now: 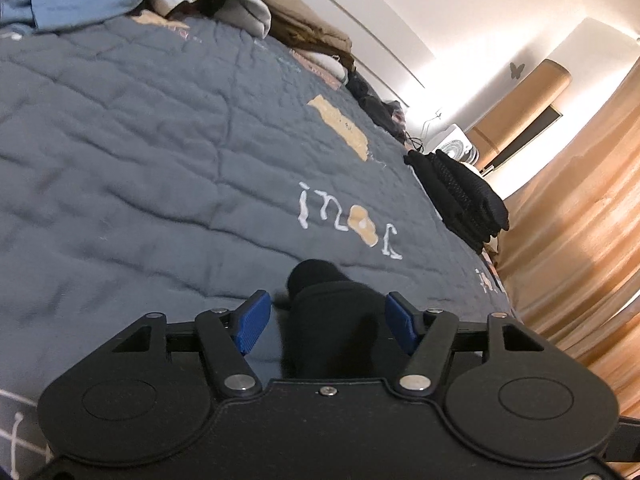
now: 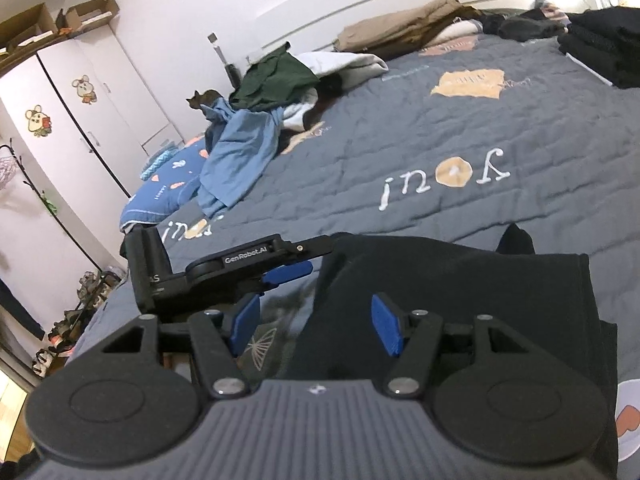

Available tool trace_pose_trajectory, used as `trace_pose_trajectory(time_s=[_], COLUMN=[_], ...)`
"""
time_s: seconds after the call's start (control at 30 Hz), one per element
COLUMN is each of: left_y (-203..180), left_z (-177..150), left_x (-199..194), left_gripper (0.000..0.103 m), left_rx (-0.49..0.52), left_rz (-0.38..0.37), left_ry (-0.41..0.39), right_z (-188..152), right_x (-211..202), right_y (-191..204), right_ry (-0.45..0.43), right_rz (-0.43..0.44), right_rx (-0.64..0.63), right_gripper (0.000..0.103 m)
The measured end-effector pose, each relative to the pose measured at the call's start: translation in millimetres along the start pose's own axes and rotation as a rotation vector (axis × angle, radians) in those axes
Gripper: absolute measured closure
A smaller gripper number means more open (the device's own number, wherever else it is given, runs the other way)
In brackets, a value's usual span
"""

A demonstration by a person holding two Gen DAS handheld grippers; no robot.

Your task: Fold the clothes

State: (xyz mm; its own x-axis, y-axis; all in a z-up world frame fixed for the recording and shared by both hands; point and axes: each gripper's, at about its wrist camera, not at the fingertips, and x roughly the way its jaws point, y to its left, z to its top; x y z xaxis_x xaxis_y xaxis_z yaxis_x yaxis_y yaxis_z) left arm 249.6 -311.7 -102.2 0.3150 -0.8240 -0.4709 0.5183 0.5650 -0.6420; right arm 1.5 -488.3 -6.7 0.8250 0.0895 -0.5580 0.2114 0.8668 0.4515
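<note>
A black garment [image 2: 460, 304] lies flat on the grey quilt [image 2: 440, 140] at the near edge of the bed. My right gripper [image 2: 316, 326] hovers over its left part, jaws apart, with the blue pads [image 2: 386, 330] not pinching the fabric. My left gripper [image 2: 286, 274] comes in from the left at the garment's left edge. In the left wrist view a raised fold of the black garment [image 1: 332, 308] sits between the left gripper's [image 1: 328, 320] blue pads [image 1: 256, 322], and a gap shows beside the left pad.
A heap of unfolded clothes, blue shirt [image 2: 236, 152] and green garment [image 2: 276, 80], lies at the far left of the bed. A folded black stack [image 1: 460, 192] sits by the far right edge, tan clothes [image 2: 408, 28] at the headboard. Orange curtain [image 1: 580, 220] beyond the bed.
</note>
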Motion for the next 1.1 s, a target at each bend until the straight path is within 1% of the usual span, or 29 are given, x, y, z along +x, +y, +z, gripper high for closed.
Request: trace_pose_trajectory(time_s=[0.1,0.2,0.23,0.27,0.33,0.37,0.47,0.53,0.67,0.73,0.8,0.9,0.97,1.03,1.1], left_y=[11.4,17.1,18.1,18.2,18.4,17.6,14.8,4.3,-18.3,-24.5,-21.8,-8.8,-4.6,-0.5,-1.8], left_z=[-0.8,-2.5,-2.9,-2.8,-2.6,-2.8,-1.6,4.7,16.3,18.3,15.7,11.1,11.8,12.6,15.7], left_x=[7.0,13.2,14.8,15.8,17.7,18.5,17.6,9.0,-2.3,8.8,30.1,41.0,27.4,13.2,-5.5], left_gripper=[0.044,0.05,0.058,0.071,0.077,0.086,0.092,0.094,0.095,0.095,0.094,0.088,0.073,0.071,0.071], left_rx=[-0.04,-0.059,-0.063,-0.066,-0.07,-0.063,-0.05,0.007,0.123,0.152,0.147,0.087,0.061,0.036,0.049], left_rz=[-0.015,-0.037,-0.046,-0.058,-0.082,-0.083,-0.089,-0.101,-0.118,-0.093,-0.048,-0.015,-0.004,0.006,0.026], left_ry=[0.006,0.021,0.023,0.025,0.028,0.03,0.025,0.006,-0.025,-0.01,0.037,0.046,0.016,-0.015,-0.021], right_z=[-0.7,-2.7,-3.2,-3.3,-3.5,-3.5,-3.2,-2.8,-1.9,-1.8,-2.1,-1.8,-1.1,-0.6,-0.1], right_x=[3.4,3.8,4.0,4.4,5.2,5.4,5.7,5.3,3.5,3.2,3.2,2.4,1.3,0.5,-0.2], right_y=[-3.3,-4.4,-4.8,-5.3,-6.3,-6.3,-7.6,-8.7,-11.6,-12.7,-13.3,-12.6,-12.5,-13.6,-15.2], right_ry=[0.004,0.007,0.008,0.009,0.01,0.009,0.008,0.006,0.0,0.0,0.003,0.003,0.001,0.0,-0.001], right_rz=[-0.011,-0.014,-0.015,-0.014,-0.012,-0.011,-0.007,-0.004,0.005,0.007,0.008,0.013,0.019,0.022,0.023], right_rx=[0.01,0.013,0.015,0.018,0.023,0.024,0.033,0.04,0.056,0.063,0.068,0.064,0.063,0.065,0.068], right_gripper=[0.042,0.042,0.042,0.042,0.042,0.042,0.042,0.042,0.042,0.042,0.042,0.042,0.042,0.042,0.042])
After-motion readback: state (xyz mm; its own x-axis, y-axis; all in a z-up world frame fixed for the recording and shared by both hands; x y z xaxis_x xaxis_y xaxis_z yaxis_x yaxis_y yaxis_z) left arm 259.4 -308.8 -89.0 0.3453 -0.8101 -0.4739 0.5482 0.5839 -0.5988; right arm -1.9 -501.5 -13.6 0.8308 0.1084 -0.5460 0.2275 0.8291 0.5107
